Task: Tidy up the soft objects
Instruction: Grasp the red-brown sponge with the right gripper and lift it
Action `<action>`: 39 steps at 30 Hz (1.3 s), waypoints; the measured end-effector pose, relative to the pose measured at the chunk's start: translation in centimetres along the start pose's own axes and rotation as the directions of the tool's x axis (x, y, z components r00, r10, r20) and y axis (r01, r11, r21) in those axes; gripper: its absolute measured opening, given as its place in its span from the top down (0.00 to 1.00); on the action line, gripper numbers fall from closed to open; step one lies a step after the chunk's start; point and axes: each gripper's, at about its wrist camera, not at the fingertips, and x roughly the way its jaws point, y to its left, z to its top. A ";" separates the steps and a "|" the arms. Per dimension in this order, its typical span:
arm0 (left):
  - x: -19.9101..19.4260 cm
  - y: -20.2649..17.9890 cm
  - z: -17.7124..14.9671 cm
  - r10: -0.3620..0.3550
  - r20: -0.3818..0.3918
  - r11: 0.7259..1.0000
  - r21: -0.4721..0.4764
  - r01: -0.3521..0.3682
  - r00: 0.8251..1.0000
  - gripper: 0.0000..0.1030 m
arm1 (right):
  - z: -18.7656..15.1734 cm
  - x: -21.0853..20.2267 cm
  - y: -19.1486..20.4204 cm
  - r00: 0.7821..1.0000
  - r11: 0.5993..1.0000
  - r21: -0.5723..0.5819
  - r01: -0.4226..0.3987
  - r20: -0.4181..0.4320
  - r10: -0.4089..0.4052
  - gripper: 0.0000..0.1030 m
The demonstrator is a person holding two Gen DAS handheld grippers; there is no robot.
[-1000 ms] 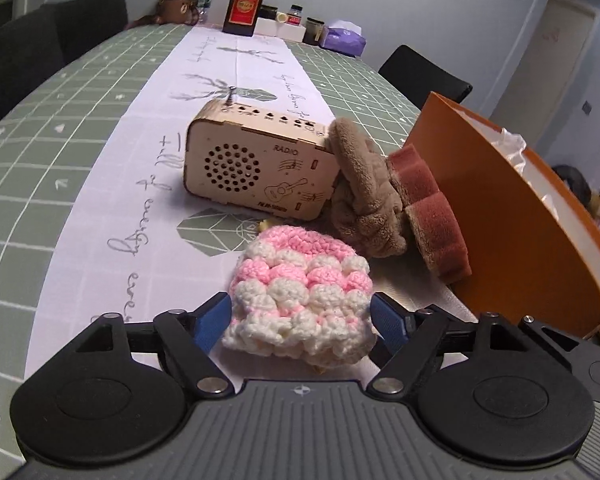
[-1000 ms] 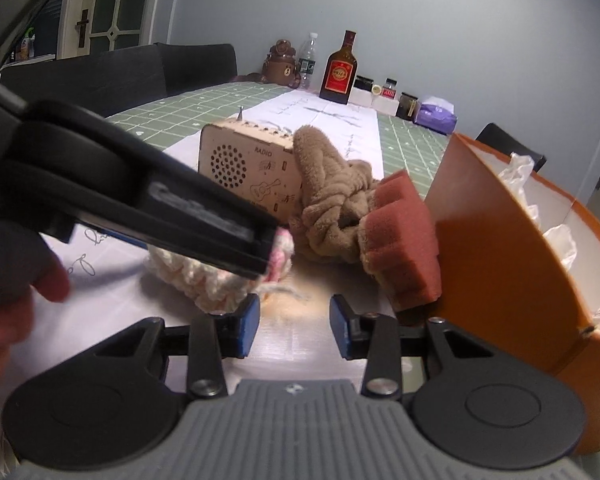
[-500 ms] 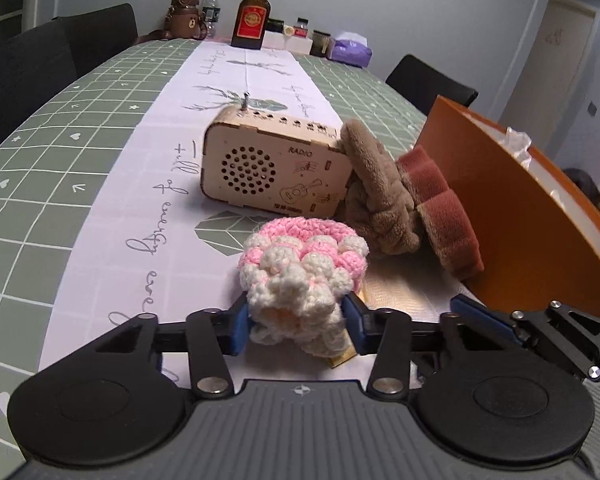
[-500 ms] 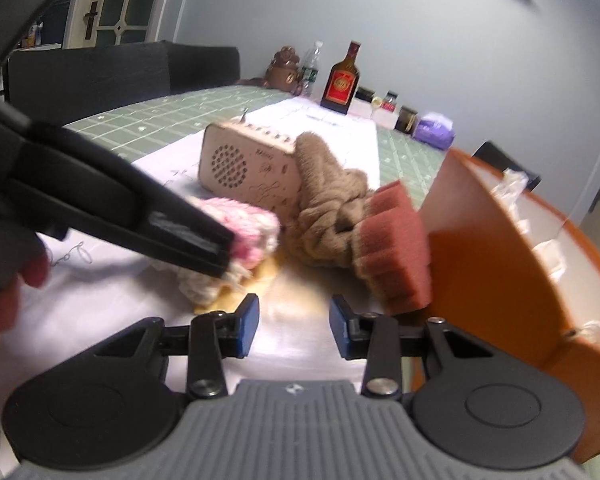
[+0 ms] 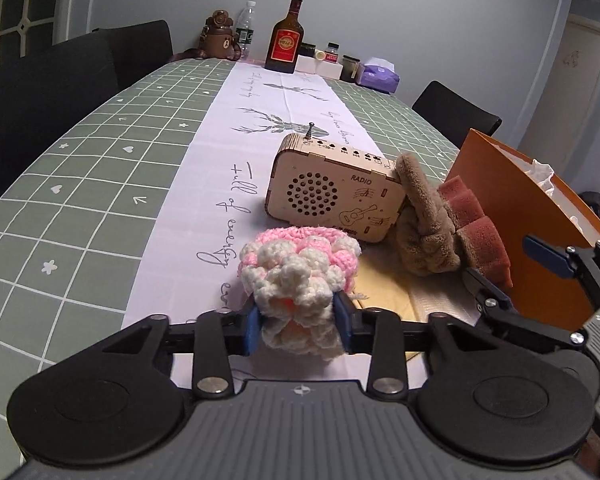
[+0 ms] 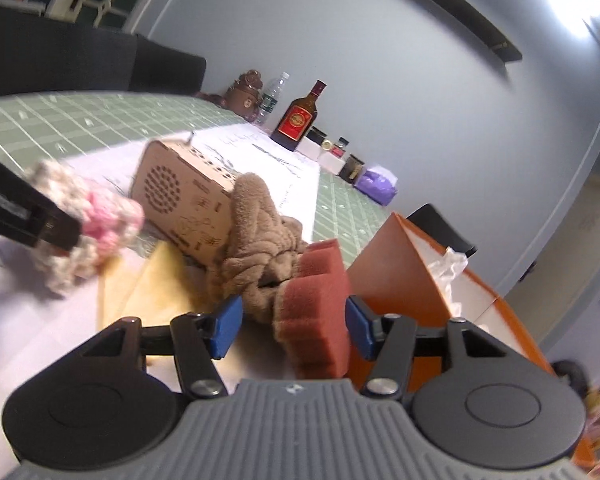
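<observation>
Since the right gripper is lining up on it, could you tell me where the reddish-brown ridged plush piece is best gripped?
Grip the ridged plush piece across its free near end, coming from the front. That end juts toward the right gripper, whose opening jaws already straddle it; its far end is tangled with the tan plush, and the orange box crowds one side.

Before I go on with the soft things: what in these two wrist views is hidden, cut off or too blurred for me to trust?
- Orange box interior: both views, its near wall hides all but white crumpled paper at the rim.
- Crocheted piece: left wrist, its lower end sits behind the left gripper; right wrist, blurred.
- Brown plush item: the red-brown end covers part of it.
- Right gripper: contact with that end is unclear.
- Far bottle labels: too small.
</observation>
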 end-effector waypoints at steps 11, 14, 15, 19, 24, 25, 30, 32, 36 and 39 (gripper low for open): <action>-0.3 -1.4 -0.6 0.039 0.093 0.980 0.192 -0.056 0.995 0.12 | -0.5 2.4 0.6 0.997 0.995 -0.087 0.039 -0.067 -0.045 0.55; -0.2 -2.2 -0.4 0.022 0.099 0.967 0.251 -0.046 0.995 0.11 | -0.4 2.6 0.6 0.996 0.997 -0.074 0.027 -0.085 -0.033 0.64; 0.0 -2.5 -0.4 0.024 0.096 0.961 0.272 -0.050 0.995 0.11 | -0.5 2.6 0.6 0.996 0.997 -0.072 0.027 -0.086 -0.033 0.65; 1.3 -3.1 -0.8 0.042 0.055 0.948 0.312 -0.057 0.998 0.11 | -0.6 2.6 0.2 0.996 0.999 -0.047 0.010 -0.087 -0.014 0.66; 2.3 -3.2 -1.4 0.111 0.043 0.928 0.354 -0.119 0.993 0.22 | -0.9 2.5 -0.2 0.997 0.999 -0.037 0.000 -0.071 -0.002 0.68; 2.4 -3.2 -1.5 0.126 0.046 0.923 0.360 -0.134 0.991 0.25 | -0.8 2.4 -0.3 0.998 0.999 -0.037 0.004 -0.067 -0.007 0.69; 1.4 -3.1 -1.4 0.118 0.089 0.929 0.343 -0.142 0.989 0.60 | -0.5 1.2 -0.4 0.999 0.999 -0.035 0.029 -0.036 -0.030 0.70; 1.0 -3.0 -1.2 0.114 0.099 0.933 0.330 -0.141 0.988 0.65 | -0.3 0.7 -0.6 0.999 0.999 -0.028 0.036 -0.027 -0.036 0.70; 0.1 -2.7 -0.9 0.111 0.111 0.949 0.284 -0.138 0.988 0.69 | 0.2 -0.4 -1.0 0.999 0.999 -0.019 0.045 -0.004 -0.045 0.70; -1.0 -2.5 -0.6 0.104 0.116 0.959 0.251 -0.130 0.988 0.69 | 0.5 -1.5 -1.2 0.998 0.998 -0.023 0.058 0.024 -0.058 0.70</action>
